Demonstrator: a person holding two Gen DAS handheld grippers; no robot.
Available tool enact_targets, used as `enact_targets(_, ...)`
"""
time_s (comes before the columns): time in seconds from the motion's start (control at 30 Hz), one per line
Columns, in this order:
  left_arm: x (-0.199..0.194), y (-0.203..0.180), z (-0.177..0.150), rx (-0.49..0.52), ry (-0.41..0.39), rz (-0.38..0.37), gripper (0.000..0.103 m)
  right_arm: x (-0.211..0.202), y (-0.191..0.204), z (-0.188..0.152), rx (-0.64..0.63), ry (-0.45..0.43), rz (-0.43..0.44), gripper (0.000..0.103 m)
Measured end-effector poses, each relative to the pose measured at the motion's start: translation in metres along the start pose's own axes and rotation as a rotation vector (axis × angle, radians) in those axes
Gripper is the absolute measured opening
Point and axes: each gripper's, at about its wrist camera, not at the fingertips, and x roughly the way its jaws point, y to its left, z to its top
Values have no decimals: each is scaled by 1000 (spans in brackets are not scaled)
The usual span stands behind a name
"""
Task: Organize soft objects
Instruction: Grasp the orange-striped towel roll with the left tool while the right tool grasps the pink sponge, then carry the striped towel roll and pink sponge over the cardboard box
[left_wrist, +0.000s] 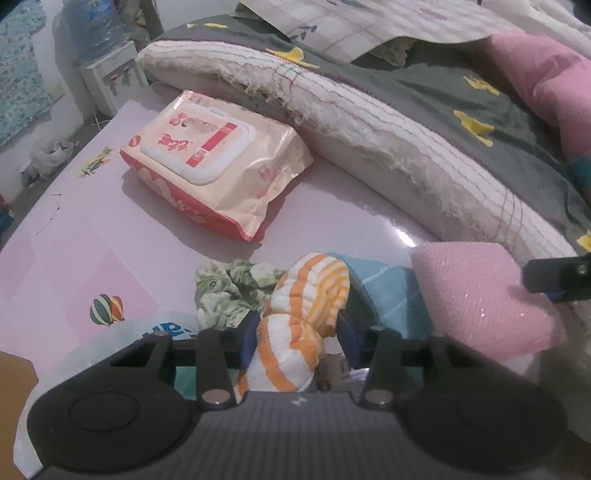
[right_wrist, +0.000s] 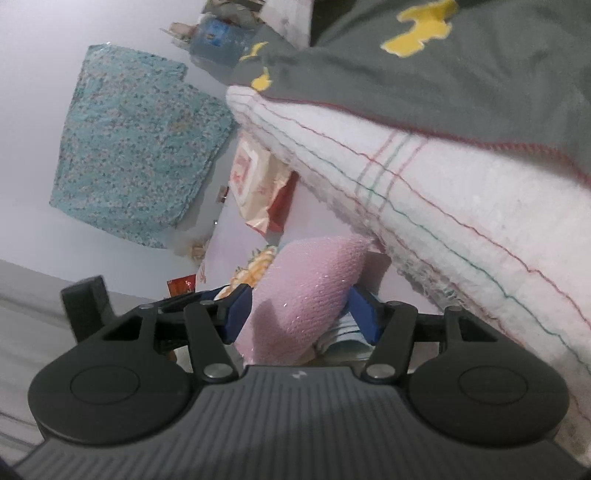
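My left gripper (left_wrist: 295, 338) is shut on an orange-and-white striped cloth (left_wrist: 306, 295) and holds it just above the pink table (left_wrist: 74, 240). A green floral scrunchie (left_wrist: 231, 288) lies just left of it, a blue cloth (left_wrist: 388, 291) just right. My right gripper (right_wrist: 299, 314) is shut on a pink knitted sponge (right_wrist: 310, 288), which also shows at the right of the left wrist view (left_wrist: 476, 291), with the right gripper's finger (left_wrist: 554, 275) beside it.
A pack of wet wipes (left_wrist: 214, 162) lies further back on the table. A frayed white quilt (left_wrist: 388, 129) under a grey blanket (left_wrist: 461, 110) borders the table's right side. A plastic bag (left_wrist: 122, 332) lies at the near left.
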Motion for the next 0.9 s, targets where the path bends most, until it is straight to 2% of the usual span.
enact_targets(0.2,-14,3,1,-52,-44,-12,44,18,-8,7,51,-11,1,59)
enact_targets(0.27,-23,6,1,-79,-62,-20,43,24,-12,8,62,-16,0,46)
enact_targets(0.37,-40,8,1,-114,-96,-20,43,27,-16,10,67,-34,10,37)
enact_targets(0.53,-88,22,-10,-213,-168,-36,43,18,-8,9,43,-85,55,30)
enact_targets(0.73,-161,46,-50,-327,-293,14,43,3,10,11,-1,-129,101,30)
enact_targets(0.9,-218,77,-106,-454,-375,92,43,-11,28,7,-45,-139,130,29)
